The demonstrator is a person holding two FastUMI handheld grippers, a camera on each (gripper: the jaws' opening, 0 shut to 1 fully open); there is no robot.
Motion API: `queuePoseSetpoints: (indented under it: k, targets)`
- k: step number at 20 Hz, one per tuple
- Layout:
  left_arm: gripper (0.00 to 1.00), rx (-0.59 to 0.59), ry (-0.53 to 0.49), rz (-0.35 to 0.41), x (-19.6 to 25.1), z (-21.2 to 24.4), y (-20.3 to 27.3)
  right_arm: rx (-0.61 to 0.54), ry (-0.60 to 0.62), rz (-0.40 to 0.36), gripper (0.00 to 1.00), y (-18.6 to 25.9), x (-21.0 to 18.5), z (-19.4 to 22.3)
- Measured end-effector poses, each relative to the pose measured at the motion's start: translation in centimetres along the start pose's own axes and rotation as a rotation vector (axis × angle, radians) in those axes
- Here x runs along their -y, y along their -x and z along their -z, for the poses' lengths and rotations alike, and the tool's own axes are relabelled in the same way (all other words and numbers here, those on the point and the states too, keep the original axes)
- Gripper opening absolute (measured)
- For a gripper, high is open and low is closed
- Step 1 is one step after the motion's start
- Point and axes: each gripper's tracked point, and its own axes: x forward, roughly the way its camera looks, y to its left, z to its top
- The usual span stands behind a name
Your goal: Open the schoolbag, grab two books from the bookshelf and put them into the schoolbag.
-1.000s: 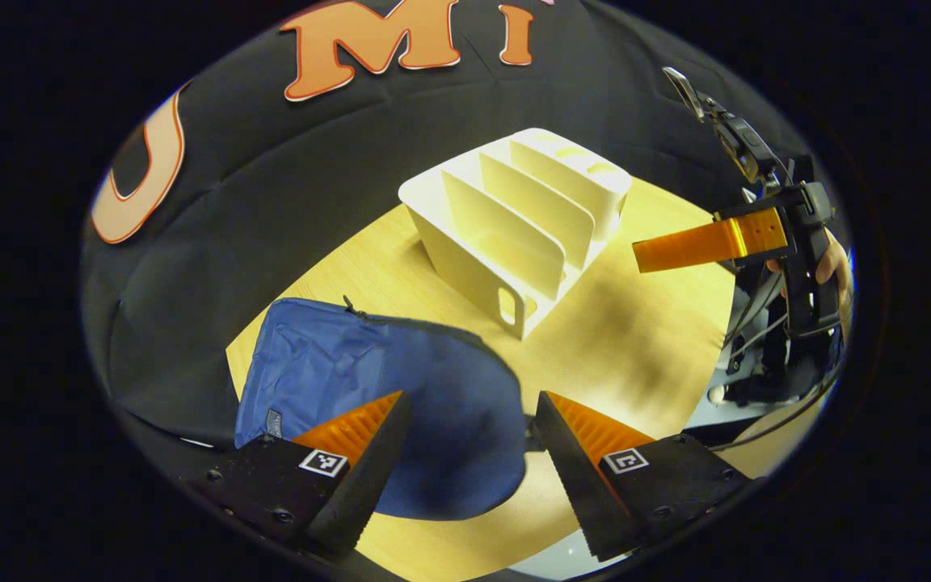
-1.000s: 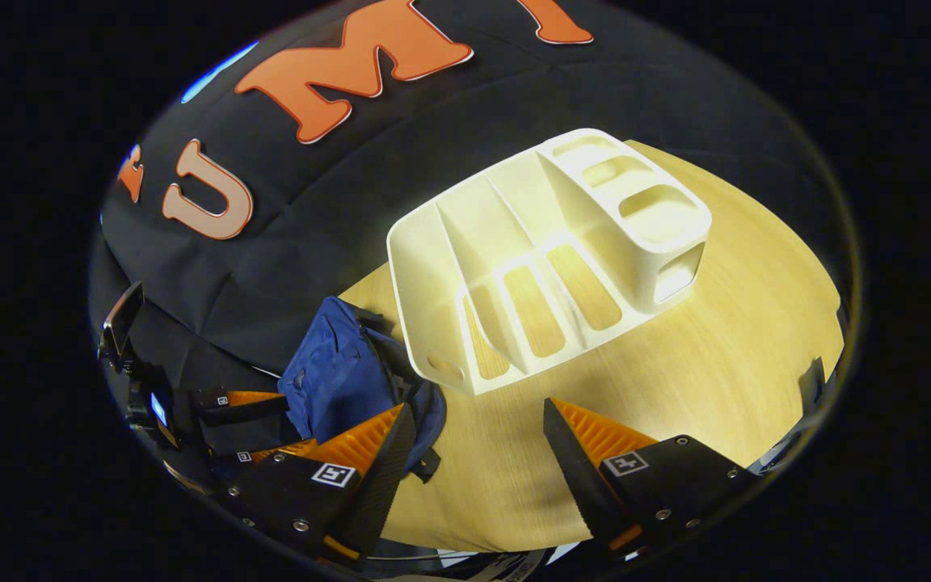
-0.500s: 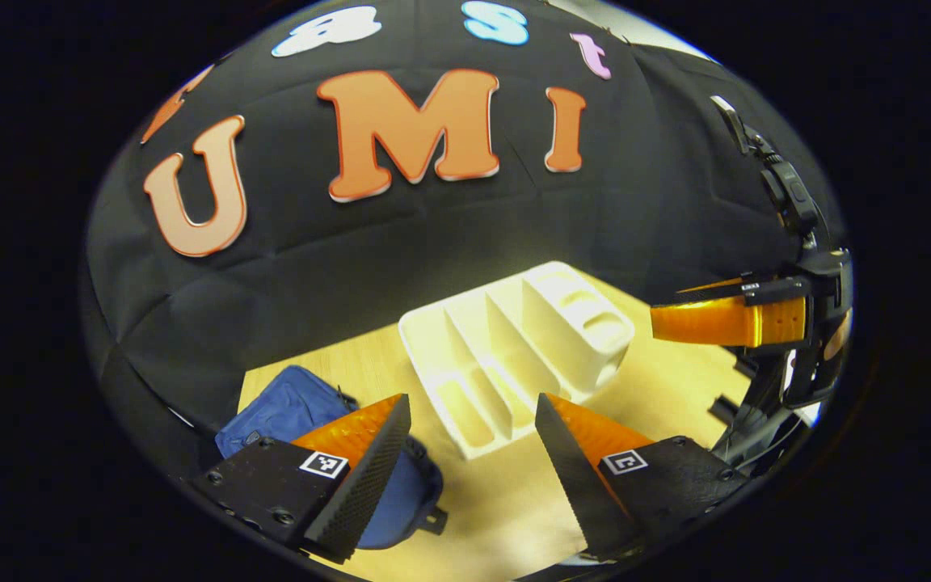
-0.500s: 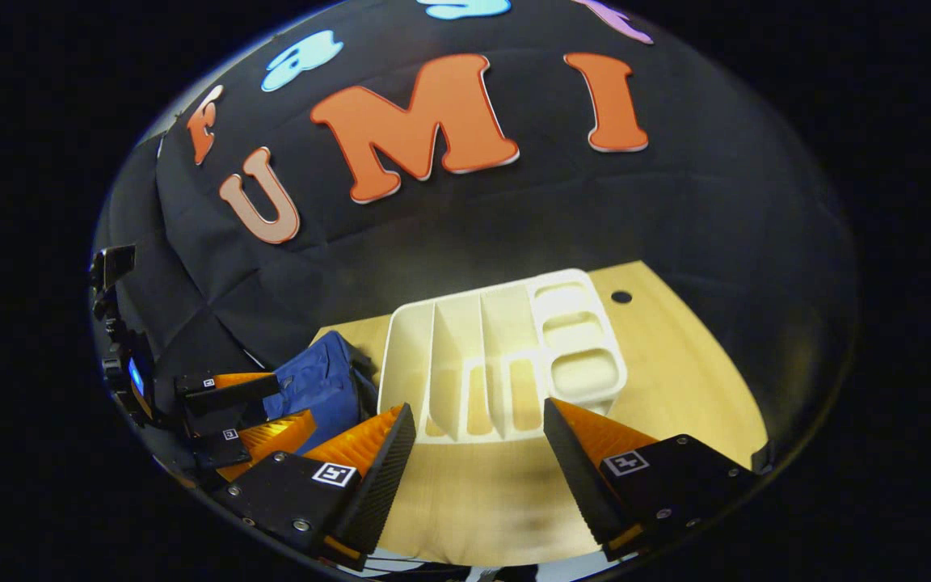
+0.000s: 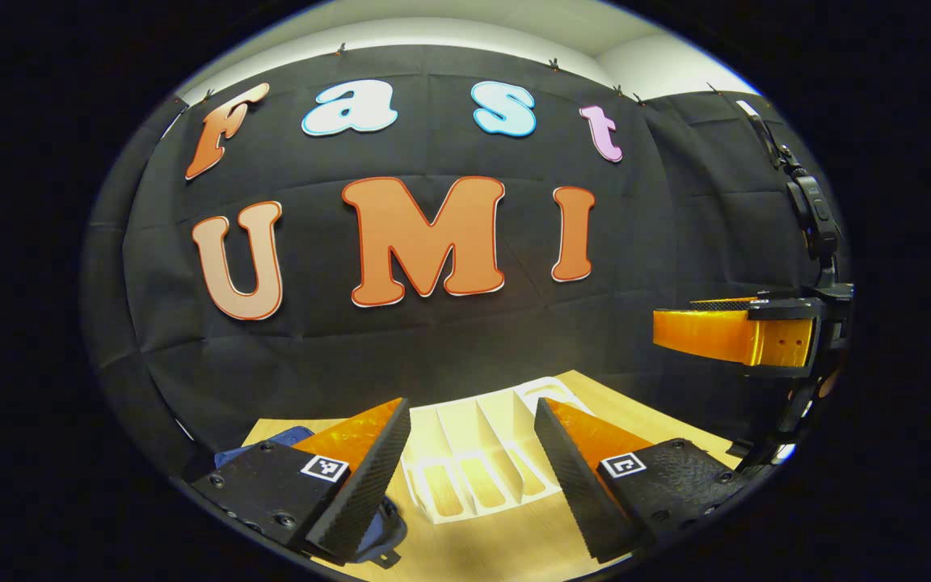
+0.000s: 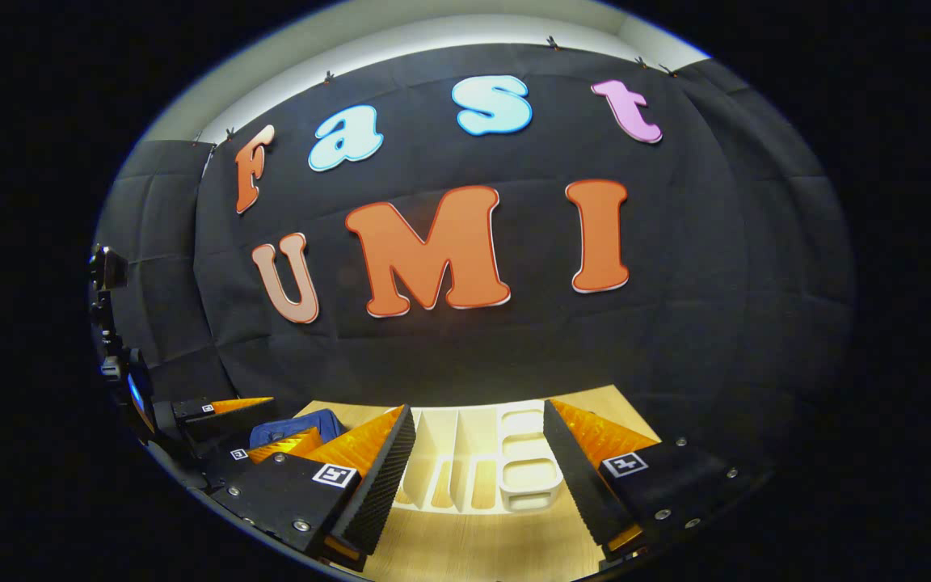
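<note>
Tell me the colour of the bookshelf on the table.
Cream-white plastic bookshelf; the right gripper view shows it best.

The table (image 5: 506, 550) has a light wooden top and stands against the black cloth wall. On it lies a white bookshelf (image 5: 473, 473) with upright dividers and slots. Just left of the bookshelf lies a blue schoolbag (image 6: 296, 424), near the table's left edge and close to the wall.

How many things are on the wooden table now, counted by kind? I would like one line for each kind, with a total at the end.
Blue schoolbag: 1
White bookshelf: 1
Books: 0 visible in the bookshelf slots
Total: 2 things on the table
</note>
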Motion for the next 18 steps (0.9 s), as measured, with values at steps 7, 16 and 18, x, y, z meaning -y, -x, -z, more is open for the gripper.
queuePoseSetpoints:
  k: [7,16,18]
  targets:
    - [0.96,0.107,0.036,-0.023,0.5,-2.0,1.4,0.026,0.011,-0.016,0.95,0.8,-0.6,0.3]
    - [0.95,0.117,0.019,-0.024,0.3,-3.0,3.1,0.020,0.020,-0.026,0.95,0.6,-0.8,1.3]
    - [0.95,0.120,0.026,-0.034,-0.3,-3.5,3.4,0.010,0.014,-0.017,0.95,0.3,-0.5,1.5]
